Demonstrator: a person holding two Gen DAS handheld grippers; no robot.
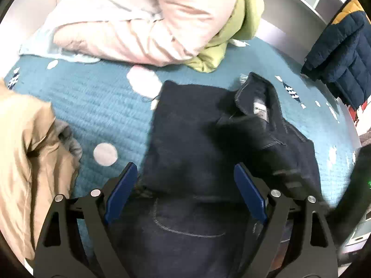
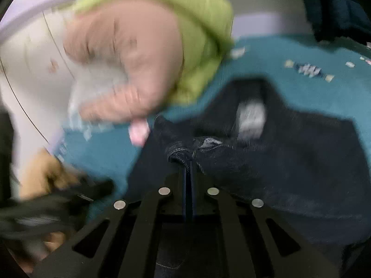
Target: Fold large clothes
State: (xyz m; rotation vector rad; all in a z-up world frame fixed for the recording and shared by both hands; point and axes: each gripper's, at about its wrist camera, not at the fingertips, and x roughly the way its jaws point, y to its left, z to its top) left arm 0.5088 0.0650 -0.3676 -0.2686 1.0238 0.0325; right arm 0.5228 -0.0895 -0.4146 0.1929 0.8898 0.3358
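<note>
A pair of dark navy jeans [image 1: 197, 139] lies partly folded on a teal bedspread [image 1: 104, 106], with the waistband and its white label [image 1: 260, 111] turned up at the right. My left gripper [image 1: 183, 180] is open, its blue pads either side of the denim, holding nothing. In the blurred right wrist view my right gripper [image 2: 189, 162] is shut on a fold of the jeans [image 2: 278, 162] near a seam. The other gripper shows as a dark blur at the lower left [image 2: 58, 199].
A pink padded jacket [image 1: 139, 27] and a lime-green garment [image 1: 231, 34] are piled at the back of the bed. A tan coat [image 1: 25, 157] lies at the left. A navy quilted jacket [image 1: 340, 51] hangs at the right.
</note>
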